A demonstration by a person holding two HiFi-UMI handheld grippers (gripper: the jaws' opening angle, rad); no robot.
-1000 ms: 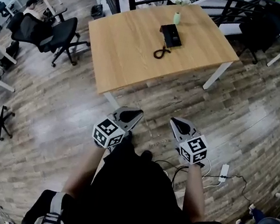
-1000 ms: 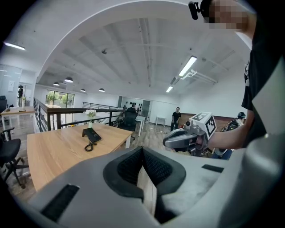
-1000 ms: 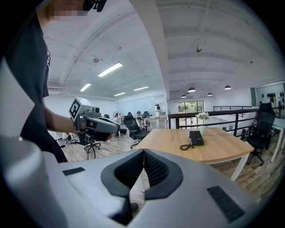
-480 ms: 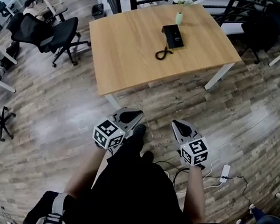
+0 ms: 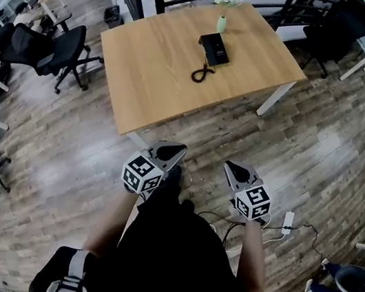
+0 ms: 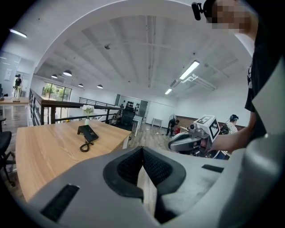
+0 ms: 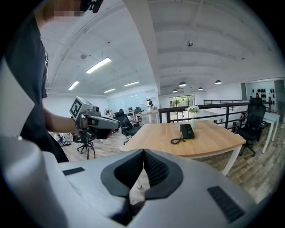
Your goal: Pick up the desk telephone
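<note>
**Item:** black desk telephone (image 5: 214, 48) with a coiled black cord (image 5: 200, 73) that loops toward the near edge.
**Location:** on the far half of a light wooden rectangular table (image 5: 154, 74) with white legs, just beside a small pale green vase (image 5: 221, 23) of white flowers. Nothing touches it.

**Left gripper** (image 5: 171, 149), grey, with a marker cube: jaws pressed together with nothing between them. It is held low in front of the person, over the wood-plank floor and well apart from the table.

**Right gripper** (image 5: 234, 168), same make: jaws likewise closed on nothing. It sits beside the left one, just as far from the table.

**Surroundings:** a black swivel office chair (image 5: 49, 48) stands left of the table. A white power strip (image 5: 288, 222) lies on the floor at the person's right.

**Task status:** at the outset, with no contact and no grasp. Remaining, by judgement: approach the table, part the jaws, close them on the telephone and lift it.
</note>
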